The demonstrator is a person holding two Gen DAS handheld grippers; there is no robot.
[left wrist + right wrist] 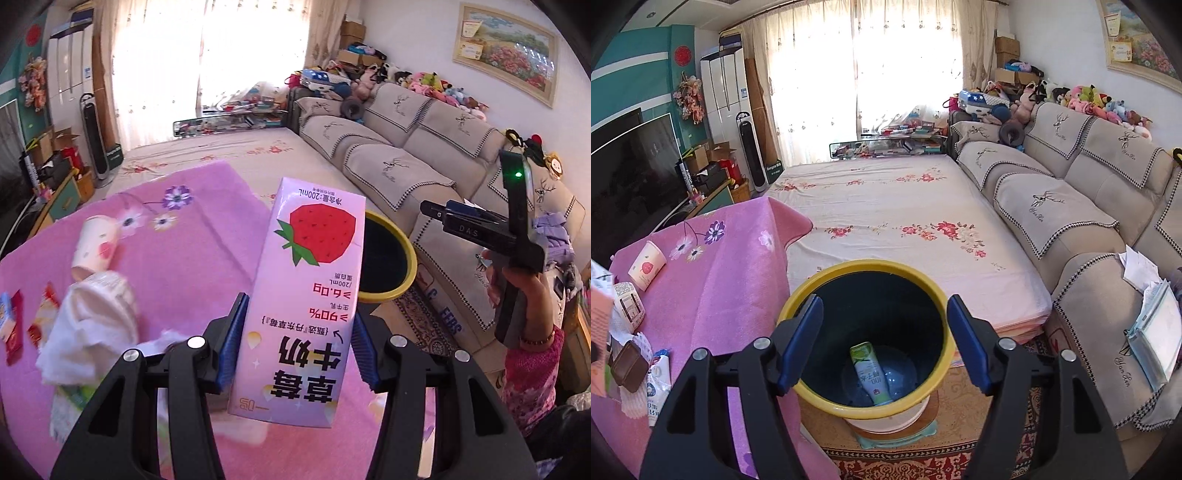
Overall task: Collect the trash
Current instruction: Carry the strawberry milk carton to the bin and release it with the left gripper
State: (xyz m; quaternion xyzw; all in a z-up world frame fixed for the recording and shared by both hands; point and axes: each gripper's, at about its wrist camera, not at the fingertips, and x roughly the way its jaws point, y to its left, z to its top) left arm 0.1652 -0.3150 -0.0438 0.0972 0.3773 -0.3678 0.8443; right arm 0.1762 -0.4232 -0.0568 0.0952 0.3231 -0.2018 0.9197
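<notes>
left gripper [295, 343] jaws clamp a strawberry milk carton [306, 295] above the pink cloth; right gripper [884, 345] jaws gape empty over the yellow-rimmed bin [812, 291], one bottle [871, 373] inside. paper cup [646, 265], wrappers remain.

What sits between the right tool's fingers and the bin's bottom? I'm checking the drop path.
Nothing: the right tool is open and empty above the yellow-rimmed bin, with only a green-and-white bottle on its bottom, in the right wrist view.
</notes>
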